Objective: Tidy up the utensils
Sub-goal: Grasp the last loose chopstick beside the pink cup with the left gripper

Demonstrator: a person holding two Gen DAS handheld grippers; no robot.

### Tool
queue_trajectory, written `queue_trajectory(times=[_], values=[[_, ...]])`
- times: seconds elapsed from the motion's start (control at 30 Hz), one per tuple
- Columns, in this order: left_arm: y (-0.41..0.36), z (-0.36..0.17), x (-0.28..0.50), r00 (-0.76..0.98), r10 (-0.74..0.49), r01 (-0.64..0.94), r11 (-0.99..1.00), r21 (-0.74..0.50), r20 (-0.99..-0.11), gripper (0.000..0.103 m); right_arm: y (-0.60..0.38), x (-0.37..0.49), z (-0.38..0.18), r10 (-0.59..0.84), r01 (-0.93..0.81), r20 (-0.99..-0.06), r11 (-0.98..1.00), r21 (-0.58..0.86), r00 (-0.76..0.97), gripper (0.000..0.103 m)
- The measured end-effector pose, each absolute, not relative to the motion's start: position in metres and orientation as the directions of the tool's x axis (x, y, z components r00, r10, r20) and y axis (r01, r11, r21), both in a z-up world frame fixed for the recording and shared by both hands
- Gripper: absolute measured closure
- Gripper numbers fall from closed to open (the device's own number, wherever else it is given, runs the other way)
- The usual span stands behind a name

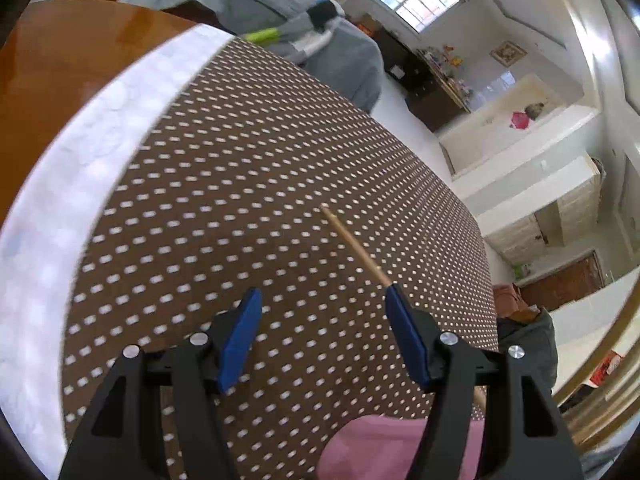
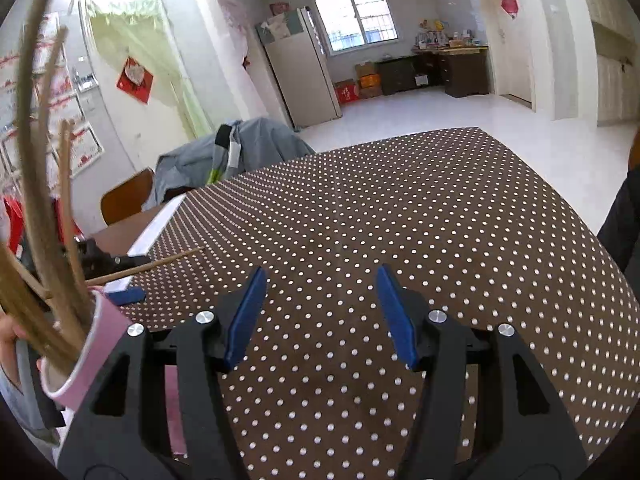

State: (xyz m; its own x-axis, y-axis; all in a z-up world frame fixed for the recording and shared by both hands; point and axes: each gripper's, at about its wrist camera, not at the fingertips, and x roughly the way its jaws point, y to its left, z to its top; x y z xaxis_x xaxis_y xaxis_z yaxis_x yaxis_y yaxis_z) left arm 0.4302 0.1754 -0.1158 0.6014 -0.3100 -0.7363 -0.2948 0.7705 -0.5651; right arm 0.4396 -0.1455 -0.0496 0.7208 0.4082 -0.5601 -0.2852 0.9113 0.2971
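In the left wrist view my left gripper (image 1: pixel 322 300) is open above the dotted brown tablecloth (image 1: pixel 260 184). A wooden chopstick (image 1: pixel 352 240) lies slanted by its right finger, its lower end hidden behind that finger; I cannot tell if it touches. The rim of a pink cup (image 1: pixel 384 444) shows at the bottom. In the right wrist view my right gripper (image 2: pixel 320 280) is open and empty over the cloth. The pink cup (image 2: pixel 86 356) stands at the left, holding several chopsticks (image 2: pixel 40 200). One chopstick (image 2: pixel 152 266) sticks out past the left gripper's blue fingers (image 2: pixel 124 295).
A white strip (image 1: pixel 80 184) borders the cloth beside bare wooden tabletop (image 1: pixel 60 60). A chair with a grey jacket (image 2: pixel 224 152) stands at the table's far side. A person's hand (image 2: pixel 8 336) shows at the left edge by the cup. White floor lies beyond the table.
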Motion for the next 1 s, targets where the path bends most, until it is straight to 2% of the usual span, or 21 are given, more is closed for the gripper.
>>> queue_trajectory(times=[0.23,0.37,0.6,0.8,0.83,0.93,1.0], values=[[0.169,-0.115,0.451,0.59,-0.324,-0.278,0.779,-0.563,-0.74,0.04,-0.124,0.479,-0.069,0.461,-0.309,-0.69,0.887,0.343,0.558,0.046],[0.175,-0.109,0.445,0.617,-0.293,-0.289,0.778,-0.557,-0.73,0.04,-0.123,0.483,-0.076,0.475,-0.31,-0.719,0.879,0.362,0.507,0.046],[0.166,-0.106,0.45,0.611,-0.338,-0.257,0.771,-0.583,-0.716,0.04,-0.111,0.514,-0.075,0.525,-0.276,-0.754,0.85,0.448,0.393,0.046],[0.15,-0.114,0.462,0.555,-0.373,-0.221,0.796,-0.564,-0.744,0.04,-0.097,0.515,-0.079,0.472,-0.281,-0.796,0.878,0.386,0.38,0.046],[0.148,-0.116,0.464,0.546,-0.376,-0.214,0.801,-0.558,-0.749,0.043,-0.096,0.515,-0.079,0.463,-0.281,-0.801,0.882,0.377,0.38,0.046],[0.14,-0.11,0.468,0.556,-0.409,-0.15,0.807,-0.571,-0.724,0.069,-0.09,0.515,-0.076,0.421,-0.288,-0.824,0.9,0.328,0.379,0.046],[0.133,-0.103,0.471,0.549,-0.41,-0.123,0.822,-0.556,-0.729,0.082,-0.087,0.515,-0.074,0.409,-0.298,-0.832,0.903,0.31,0.376,0.046]])
